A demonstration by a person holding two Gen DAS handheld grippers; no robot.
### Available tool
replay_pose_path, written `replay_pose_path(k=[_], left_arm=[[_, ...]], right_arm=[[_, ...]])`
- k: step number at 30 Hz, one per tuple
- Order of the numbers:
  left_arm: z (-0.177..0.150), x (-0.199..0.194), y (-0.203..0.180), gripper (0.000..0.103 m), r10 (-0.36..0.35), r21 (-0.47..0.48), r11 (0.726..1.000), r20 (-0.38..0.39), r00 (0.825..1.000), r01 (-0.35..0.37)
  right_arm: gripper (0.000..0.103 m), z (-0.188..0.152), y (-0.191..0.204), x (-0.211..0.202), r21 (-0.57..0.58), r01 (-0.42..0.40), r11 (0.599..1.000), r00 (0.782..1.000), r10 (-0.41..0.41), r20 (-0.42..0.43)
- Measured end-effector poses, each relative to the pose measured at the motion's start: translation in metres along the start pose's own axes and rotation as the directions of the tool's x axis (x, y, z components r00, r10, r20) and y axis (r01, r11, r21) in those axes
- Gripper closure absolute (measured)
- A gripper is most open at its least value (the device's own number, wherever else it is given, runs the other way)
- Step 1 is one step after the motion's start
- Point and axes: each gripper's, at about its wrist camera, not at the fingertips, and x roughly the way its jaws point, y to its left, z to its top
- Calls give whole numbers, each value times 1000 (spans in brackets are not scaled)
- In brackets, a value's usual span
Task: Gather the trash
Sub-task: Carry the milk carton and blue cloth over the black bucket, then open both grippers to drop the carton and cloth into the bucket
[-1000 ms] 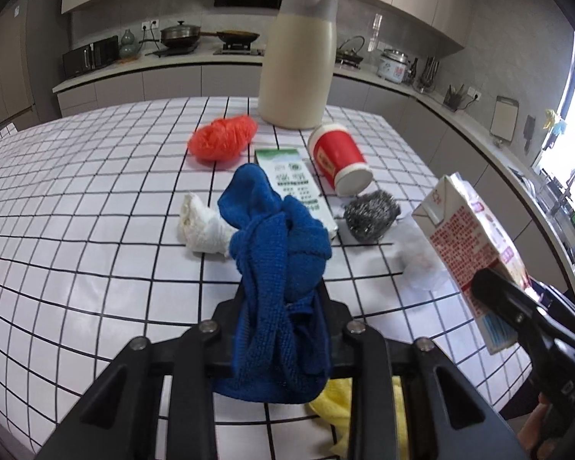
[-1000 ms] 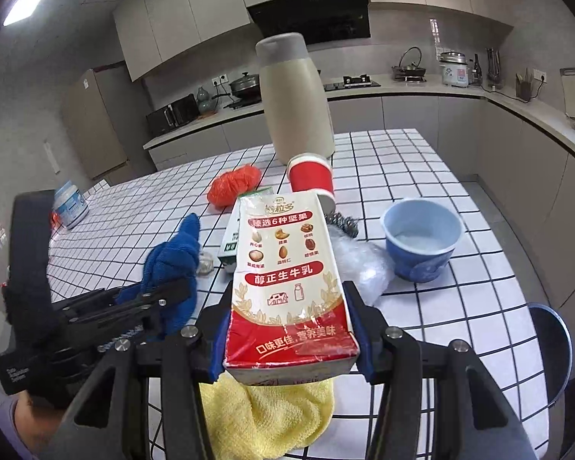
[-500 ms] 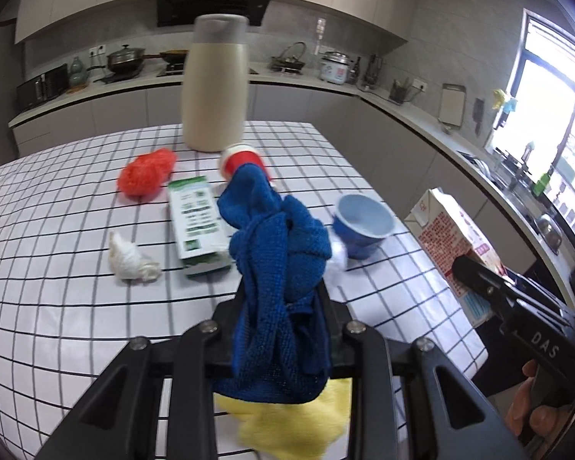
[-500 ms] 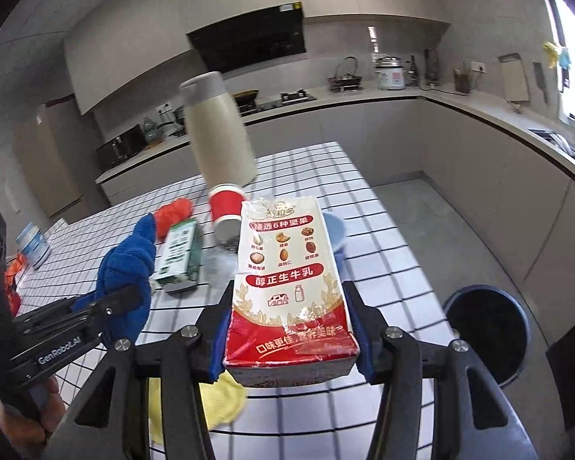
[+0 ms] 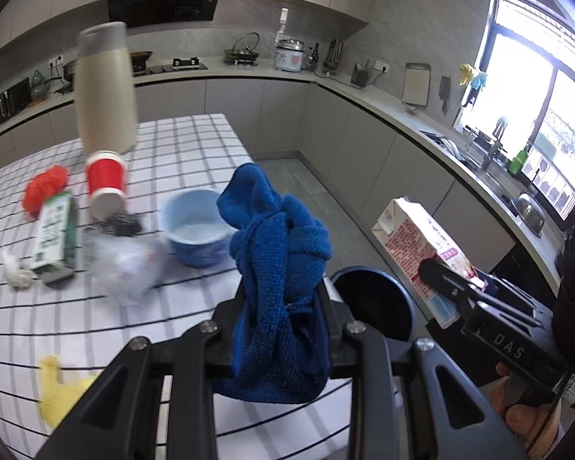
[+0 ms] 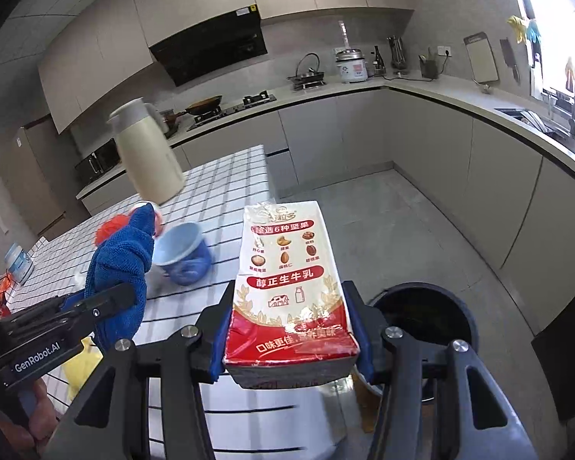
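Blue cloth [image 5: 278,253], red-and-white carton [image 6: 289,291], black-gridded white table [image 5: 180,149]

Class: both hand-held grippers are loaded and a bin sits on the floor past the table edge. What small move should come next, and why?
Probably carry the right hand-held gripper a little further right, over the bin, before letting go: it is shut on the milk carton, which hangs left of the bin's open mouth.

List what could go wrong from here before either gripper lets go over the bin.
1. The milk carton, clamped in the right gripper, sits left of the bin; released now, it may hit the rim or floor.
2. The blue cloth droops loosely from the left gripper and could snag on its fingers.
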Motion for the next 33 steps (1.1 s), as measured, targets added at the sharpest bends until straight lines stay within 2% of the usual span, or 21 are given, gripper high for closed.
replay_pose_path(k=[7, 15, 22, 27, 30, 33], left_arm=[[2, 48, -78, 73, -61, -11, 998, -58, 996, 61], [-18, 119, -135, 73, -43, 10, 999, -156, 987, 45], [-43, 179, -152, 73, 19, 13, 1000, -270, 963, -16], [-50, 204, -161, 72, 48, 14, 999, -322, 946, -46], [-51, 216, -163, 69, 63, 2, 998, -342, 938, -67], [-52, 225, -164, 61, 77, -3, 996, -359, 930, -84]], right_arm=[[49, 4, -101, 9, -18, 35, 999, 998, -36, -52], [49, -10, -187, 47, 17, 49, 999, 989, -46, -141], [49, -27, -227, 91, 32, 31, 999, 974, -23, -225], [49, -34, -241, 120, 40, 1, 999, 963, 9, -268], [49, -35, -242, 135, 34, -11, 999, 958, 21, -287], [48, -37, -245, 147, 20, -21, 1000, 951, 26, -307]])
